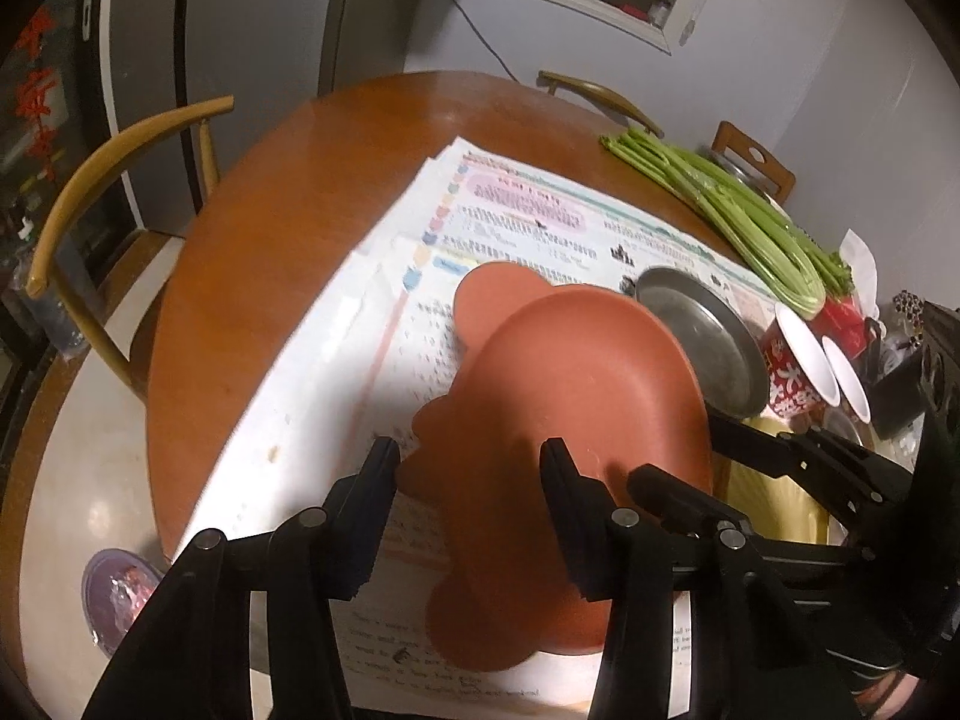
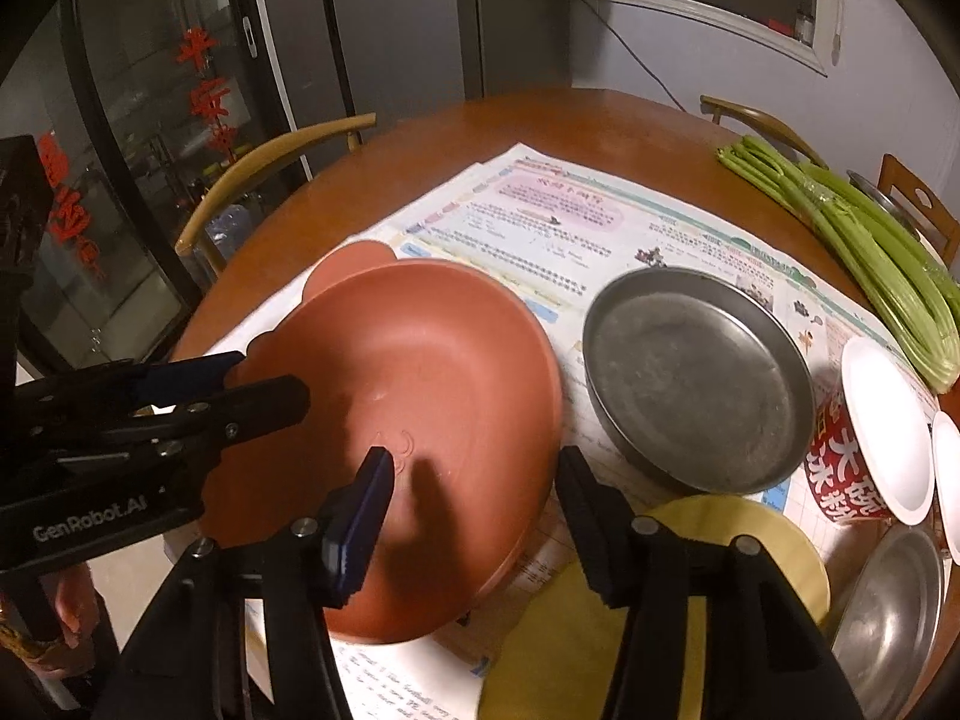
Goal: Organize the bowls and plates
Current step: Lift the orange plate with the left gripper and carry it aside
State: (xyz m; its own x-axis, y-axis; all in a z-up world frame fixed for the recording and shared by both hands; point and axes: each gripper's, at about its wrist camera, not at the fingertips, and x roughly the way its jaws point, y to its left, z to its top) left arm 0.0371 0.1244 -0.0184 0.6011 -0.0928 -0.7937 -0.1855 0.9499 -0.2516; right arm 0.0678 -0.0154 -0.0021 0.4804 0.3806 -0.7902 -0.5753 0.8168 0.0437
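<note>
The red plate (image 2: pixel 420 396) sits tilted, its left edge clamped in the left fingers (image 2: pixel 240 384), its near-right rim between the narrowed right fingers (image 2: pixel 474 468).

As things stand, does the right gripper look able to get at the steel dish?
Probably not yet: the right gripper is shut on the red plate, so it is occupied. The steel dish itself lies unblocked just beyond.

Matt terracotta plate (image 2: pixel 432 372); dull (scuffed) metal pan (image 2: pixel 696 384).
</note>
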